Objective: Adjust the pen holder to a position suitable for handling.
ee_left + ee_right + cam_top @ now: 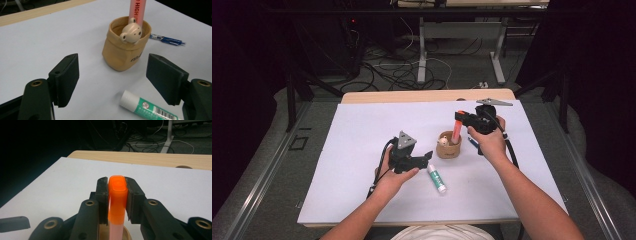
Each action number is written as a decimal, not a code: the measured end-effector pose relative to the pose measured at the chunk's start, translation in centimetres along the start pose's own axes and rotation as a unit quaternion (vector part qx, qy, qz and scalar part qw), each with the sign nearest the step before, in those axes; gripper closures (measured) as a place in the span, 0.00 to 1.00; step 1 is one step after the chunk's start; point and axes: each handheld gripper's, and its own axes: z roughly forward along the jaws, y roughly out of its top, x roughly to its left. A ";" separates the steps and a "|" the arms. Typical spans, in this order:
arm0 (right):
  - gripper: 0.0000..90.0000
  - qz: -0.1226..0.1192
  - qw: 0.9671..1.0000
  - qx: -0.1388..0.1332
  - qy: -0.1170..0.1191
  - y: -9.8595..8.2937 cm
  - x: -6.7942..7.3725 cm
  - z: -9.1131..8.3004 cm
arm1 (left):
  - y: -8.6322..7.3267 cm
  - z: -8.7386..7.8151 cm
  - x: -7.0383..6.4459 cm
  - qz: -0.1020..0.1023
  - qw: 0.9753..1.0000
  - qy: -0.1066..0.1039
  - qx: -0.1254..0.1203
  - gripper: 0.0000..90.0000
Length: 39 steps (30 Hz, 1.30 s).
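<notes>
Orange highlighter (457, 128) clamped at its cap end by the right gripper (463, 119); jaws pinch it from both sides, clear in the right gripper view (117, 200). Highlighter stands near upright, lower end down inside the tan fabric pen holder (448, 145), mid surface, slightly right of centre. Holder has a small bear figure (131, 33) on its rim; highlighter barrel rises just behind the bear. Right hand (490, 141) sits right of the holder.

Left gripper (424, 158) is low over the white surface (362, 140), left of the holder, jaws spread wide, nothing between them. Left gripper view looks straight at the holder (125, 50) between the two jaws.

Glue stick (436, 179) lies flat on the surface just near of the holder, right of the left gripper, white cap end toward the holder. Blue pen (167, 39) lies flat on the far-right side of the holder, close to it, apart from the glue stick.
</notes>
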 end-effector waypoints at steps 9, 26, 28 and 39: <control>0.83 -0.042 0.999 -0.010 -0.009 -0.9 0.7 0.7 | -0.7 -0.1 1.3 -0.032 0.999 0.013 0.004 0.25; 0.83 -0.079 0.997 -0.021 -0.012 -3.7 0.1 1.8 | -1.5 0.4 2.3 -0.051 0.998 0.024 -0.002 0.16; 0.83 -0.087 0.996 -0.023 -0.016 -4.0 0.2 1.8 | -1.5 0.4 2.3 -0.050 0.998 0.022 0.000 0.16; 0.83 -0.090 0.995 -0.035 -0.012 -4.8 0.0 1.7 | -1.7 0.7 1.9 -0.051 0.999 0.017 0.001 0.16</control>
